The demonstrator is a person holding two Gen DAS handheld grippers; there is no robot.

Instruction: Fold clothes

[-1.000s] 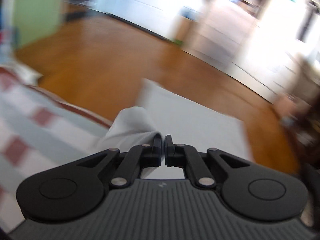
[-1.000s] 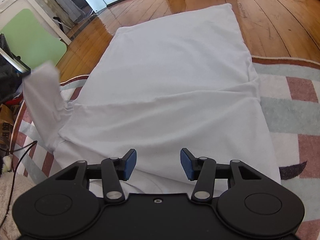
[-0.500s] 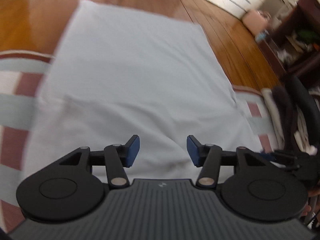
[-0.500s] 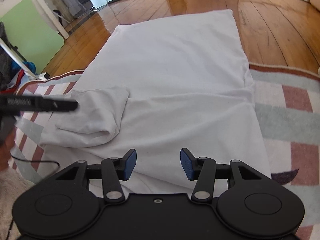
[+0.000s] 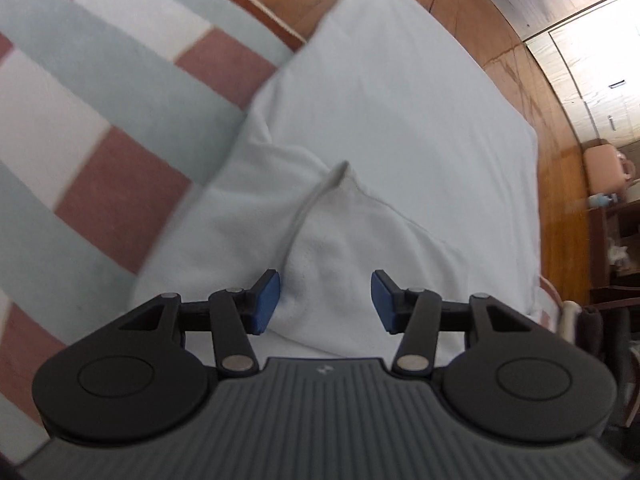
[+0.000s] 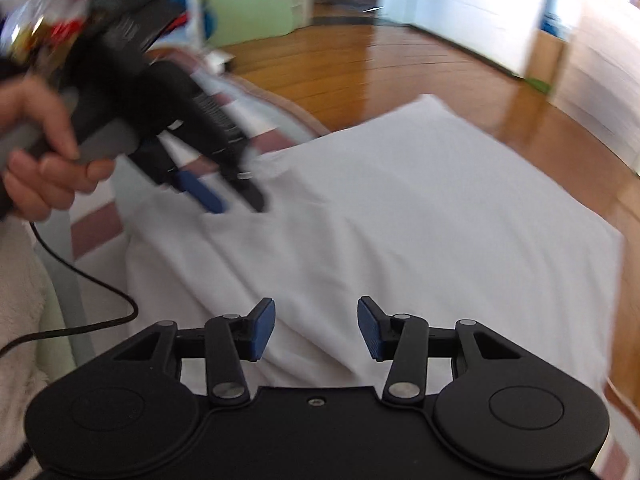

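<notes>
Right hand-held gripper (image 6: 316,328) parted over white garment (image 6: 400,216); left hand-held gripper (image 6: 236,200) closing, empty.

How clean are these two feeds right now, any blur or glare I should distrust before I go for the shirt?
Left wrist view: the rug smears at the left, the white shirt between the pads is fairly sharp, the fisheye bends the floorboards. Right wrist view: heavy motion blur on the left claw and the hand holding it, glare on the wood floor, a blown-out bright wall behind.

White garment (image 5: 400,128) lies flat, sleeve folded inward.
</notes>
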